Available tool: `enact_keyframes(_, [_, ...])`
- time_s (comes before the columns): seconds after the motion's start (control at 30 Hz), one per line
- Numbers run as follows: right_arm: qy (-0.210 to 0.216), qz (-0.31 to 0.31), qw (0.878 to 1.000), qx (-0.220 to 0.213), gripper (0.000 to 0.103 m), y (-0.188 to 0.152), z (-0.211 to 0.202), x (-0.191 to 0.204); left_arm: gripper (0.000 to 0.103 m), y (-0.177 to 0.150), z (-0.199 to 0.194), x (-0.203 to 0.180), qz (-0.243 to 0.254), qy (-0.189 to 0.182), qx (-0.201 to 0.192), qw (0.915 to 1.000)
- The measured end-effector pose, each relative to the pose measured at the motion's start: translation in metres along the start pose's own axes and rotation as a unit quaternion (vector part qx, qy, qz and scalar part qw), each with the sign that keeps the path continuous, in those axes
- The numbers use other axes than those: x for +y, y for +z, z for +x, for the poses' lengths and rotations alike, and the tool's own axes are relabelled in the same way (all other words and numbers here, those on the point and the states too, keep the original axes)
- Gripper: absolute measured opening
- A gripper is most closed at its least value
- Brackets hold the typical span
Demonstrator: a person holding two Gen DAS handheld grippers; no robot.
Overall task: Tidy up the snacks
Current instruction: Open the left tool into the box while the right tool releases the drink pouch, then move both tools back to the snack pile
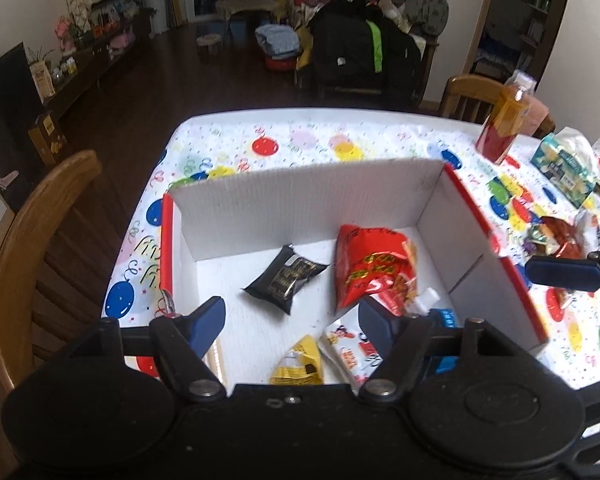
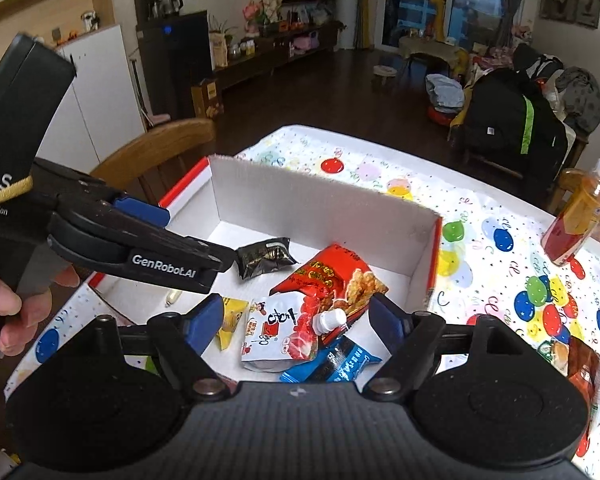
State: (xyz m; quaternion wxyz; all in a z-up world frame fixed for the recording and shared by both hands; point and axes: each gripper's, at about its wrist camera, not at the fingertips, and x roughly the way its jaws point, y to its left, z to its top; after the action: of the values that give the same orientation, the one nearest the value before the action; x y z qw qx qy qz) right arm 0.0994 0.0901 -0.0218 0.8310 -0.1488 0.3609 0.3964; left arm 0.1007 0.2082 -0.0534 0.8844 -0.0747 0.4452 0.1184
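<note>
- We see the snacks gathered in an open white box (image 1: 300, 200) with red outer sides, set on a balloon-print tablecloth (image 1: 308, 140).
- On the box floor: a black packet (image 1: 284, 280) near centre; a red bag (image 1: 370, 264) at its 3 o'clock; a white spouted pouch (image 2: 284, 332) touching the red bag's near edge; a yellow packet (image 1: 300, 364) at the black one's 6 o'clock; a blue wrapper (image 2: 332, 364) by the pouch's near side.
- We hold the left gripper (image 1: 292, 320) over the near part of the box, its blue-padded fingers (image 1: 210, 320) spread wide with nothing between them.
- The right gripper (image 2: 296, 316) hangs over the same near part, its fingers equally wide apart and empty, the pouch's spout lying below the gap.
- In the right view, a hand (image 2: 4, 300) grips the left tool's handle at 9 o'clock.
- Outside the box at 2 o'clock stands a drink bottle (image 1: 504, 120); more packets (image 1: 568, 164) lie at 3 o'clock on the cloth.
- A wooden chair (image 1: 32, 240) sits at 9 o'clock.
</note>
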Motion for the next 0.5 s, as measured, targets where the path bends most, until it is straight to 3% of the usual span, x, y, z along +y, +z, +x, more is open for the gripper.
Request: enact_keyframes(0.5, [0.011,0.054,0.997,-0.06,0.083,-0.028,-0.074,-0.049,0.087,-0.003,-0.056,-0.047,0.01,-0.026,-0.083,0.9962])
